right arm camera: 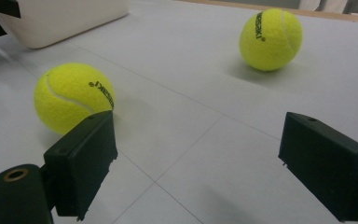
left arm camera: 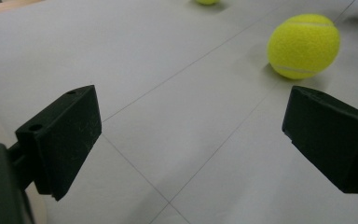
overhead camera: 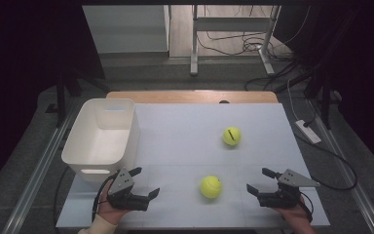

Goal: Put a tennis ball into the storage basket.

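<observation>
Between the two held tools, near the table's front edge, lies the nearer tennis ball [overhead camera: 211, 186]. Left gripper [overhead camera: 144, 182]: jaws spread wide apart, holding nothing, pointing toward the table's middle from the front left. In the left gripper view the same ball [left arm camera: 303, 45] sits ahead and to the right of the jaws, clear of both. Right gripper [overhead camera: 259, 180]: jaws likewise wide apart and empty, held at the front right and aimed inward. In the right gripper view the nearer ball [right arm camera: 74, 97] sits just beyond the left jaw; contact cannot be confirmed from that angle, though the high view shows a gap.

Second tennis ball [overhead camera: 232, 136]: resting farther back, right of centre, well apart from the first; black lettering visible on it in the right gripper view [right arm camera: 271, 39].

White bin [overhead camera: 101, 141]: standing upright at the table's left side, just behind the left gripper, interior empty as far as visible.

Table [overhead camera: 185, 122]: pale grey surface with faint seam lines, wooden strip along the far edge.
</observation>
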The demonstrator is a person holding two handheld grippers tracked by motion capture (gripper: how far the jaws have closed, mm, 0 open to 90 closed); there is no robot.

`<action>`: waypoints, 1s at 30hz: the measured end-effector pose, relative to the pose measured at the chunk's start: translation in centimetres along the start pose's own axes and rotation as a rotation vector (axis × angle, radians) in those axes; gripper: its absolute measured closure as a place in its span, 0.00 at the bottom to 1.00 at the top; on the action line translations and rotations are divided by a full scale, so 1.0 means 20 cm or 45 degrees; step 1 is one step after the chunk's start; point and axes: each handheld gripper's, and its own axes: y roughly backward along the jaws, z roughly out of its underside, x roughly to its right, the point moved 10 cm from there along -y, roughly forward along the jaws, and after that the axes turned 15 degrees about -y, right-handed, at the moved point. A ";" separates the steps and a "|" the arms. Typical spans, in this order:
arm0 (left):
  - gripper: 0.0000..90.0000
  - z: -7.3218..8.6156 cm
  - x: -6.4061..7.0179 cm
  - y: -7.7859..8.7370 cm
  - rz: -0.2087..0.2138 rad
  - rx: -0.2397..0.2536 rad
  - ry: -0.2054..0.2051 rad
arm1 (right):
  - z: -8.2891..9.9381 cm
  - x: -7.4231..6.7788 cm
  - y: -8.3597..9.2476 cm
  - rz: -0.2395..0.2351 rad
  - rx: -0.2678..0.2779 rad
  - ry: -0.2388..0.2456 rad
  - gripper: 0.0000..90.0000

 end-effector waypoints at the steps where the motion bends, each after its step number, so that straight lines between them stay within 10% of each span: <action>1: 0.06 0.00 0.00 0.00 -0.003 0.001 -0.001 | 0.00 0.00 0.00 -0.002 -0.001 0.003 0.12; 30: 0.06 -0.12 0.04 -0.04 0.040 -0.006 -0.025 | -0.01 -0.01 0.00 -0.007 0.008 -0.001 0.13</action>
